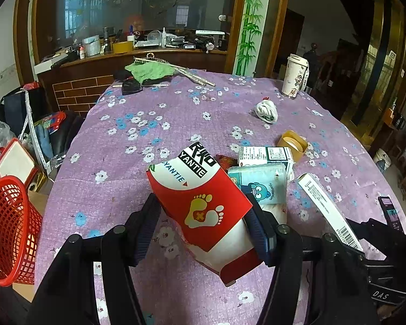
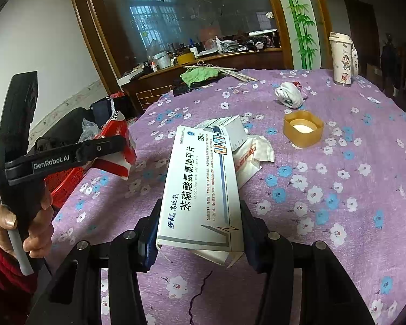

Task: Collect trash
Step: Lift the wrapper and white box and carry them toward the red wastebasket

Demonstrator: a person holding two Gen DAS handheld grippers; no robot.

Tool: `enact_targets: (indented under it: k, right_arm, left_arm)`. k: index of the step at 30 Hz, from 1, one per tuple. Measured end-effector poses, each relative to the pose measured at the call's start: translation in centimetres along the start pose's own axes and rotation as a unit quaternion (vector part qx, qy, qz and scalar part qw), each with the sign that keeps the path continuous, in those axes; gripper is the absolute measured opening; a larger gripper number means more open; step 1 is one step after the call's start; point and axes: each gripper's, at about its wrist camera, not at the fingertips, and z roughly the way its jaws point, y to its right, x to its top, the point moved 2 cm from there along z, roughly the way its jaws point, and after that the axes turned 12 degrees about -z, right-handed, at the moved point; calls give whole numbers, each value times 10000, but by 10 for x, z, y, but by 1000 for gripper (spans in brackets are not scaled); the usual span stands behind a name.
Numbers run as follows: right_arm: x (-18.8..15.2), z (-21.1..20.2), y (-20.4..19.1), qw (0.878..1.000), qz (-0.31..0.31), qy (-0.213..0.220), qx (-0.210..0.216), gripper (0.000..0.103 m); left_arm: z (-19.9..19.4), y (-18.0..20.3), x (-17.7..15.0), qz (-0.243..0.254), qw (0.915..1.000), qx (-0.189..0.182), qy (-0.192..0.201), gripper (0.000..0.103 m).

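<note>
My left gripper [image 1: 203, 224] is shut on a red and white YANTIE box [image 1: 200, 203] and holds it above the purple flowered tablecloth [image 1: 149, 124]. The red mesh trash basket [image 1: 8, 230] stands off the table's left edge. My right gripper [image 2: 200, 233] is shut on a white and blue medicine box [image 2: 200, 187], which also shows in the left wrist view [image 1: 327, 211]. On the cloth lie another white box [image 1: 265, 155], a blue tissue pack [image 1: 259, 187], a crumpled white wrapper [image 2: 250, 154], a tan lid [image 2: 303, 128] and a crumpled white rag [image 2: 289, 94].
A white lidded cup [image 2: 342, 58] stands at the table's far right. A green cloth [image 1: 149, 70] and sticks [image 1: 197, 77] lie at the far edge. Bags and boxes [image 1: 16, 159] crowd the floor left of the table. A cluttered wooden counter [image 1: 138, 51] runs behind.
</note>
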Motion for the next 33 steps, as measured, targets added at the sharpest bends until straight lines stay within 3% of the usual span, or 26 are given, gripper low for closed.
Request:
enact_targets:
  k: [25,33]
  right_arm:
    - [6,5,-40,9997,-211,-135,-45,55]
    - [7,11,-50,9993,-286,-229,-20,55]
  left_arm:
    - [-14,-28,-19,-184,9997,-155,60,62]
    - [-18,-40,-23,-257,9996,-31,82,62]
